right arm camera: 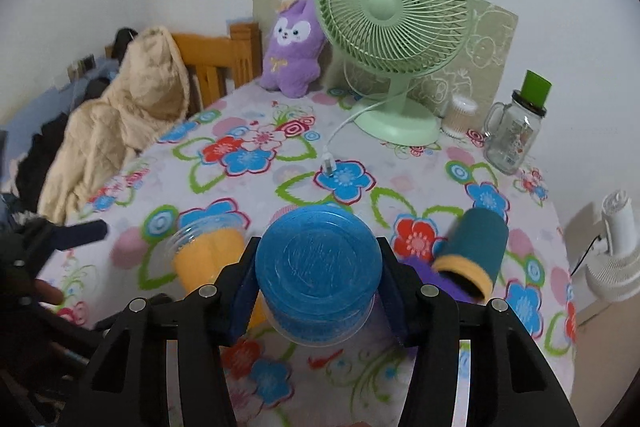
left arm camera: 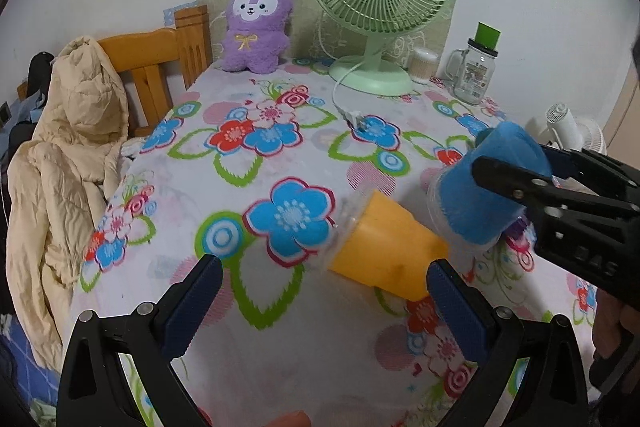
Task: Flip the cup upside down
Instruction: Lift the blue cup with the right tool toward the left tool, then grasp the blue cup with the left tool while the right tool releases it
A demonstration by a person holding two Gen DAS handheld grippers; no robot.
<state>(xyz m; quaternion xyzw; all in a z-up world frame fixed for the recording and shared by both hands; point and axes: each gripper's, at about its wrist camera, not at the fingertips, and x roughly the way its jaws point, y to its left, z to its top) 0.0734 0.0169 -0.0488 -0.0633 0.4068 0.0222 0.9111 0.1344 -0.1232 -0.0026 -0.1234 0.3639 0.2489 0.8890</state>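
Observation:
My right gripper (right arm camera: 318, 267) is shut on a blue cup (right arm camera: 318, 259), held above the table with its flat base facing the camera; in the left wrist view the blue cup (left arm camera: 496, 187) hangs tilted in that gripper (left arm camera: 516, 183) at the right. An orange cup (left arm camera: 384, 251) lies on its side on the floral tablecloth (left arm camera: 260, 163), clear rim to the left; it also shows in the right wrist view (right arm camera: 208, 255). My left gripper (left arm camera: 324, 291) is open and empty, with the orange cup just ahead of its right finger. A teal cup with a yellow rim (right arm camera: 474, 247) lies on its side at right.
A green fan (left arm camera: 380, 7) with its cord and plug (left arm camera: 356, 117), a purple plush (left arm camera: 256, 23), a glass jar mug (left arm camera: 476, 71) and a cotton-swab tub (left arm camera: 424, 65) stand at the back. A beige jacket (left arm camera: 68, 155) hangs over a wooden chair (left arm camera: 160, 67) on the left.

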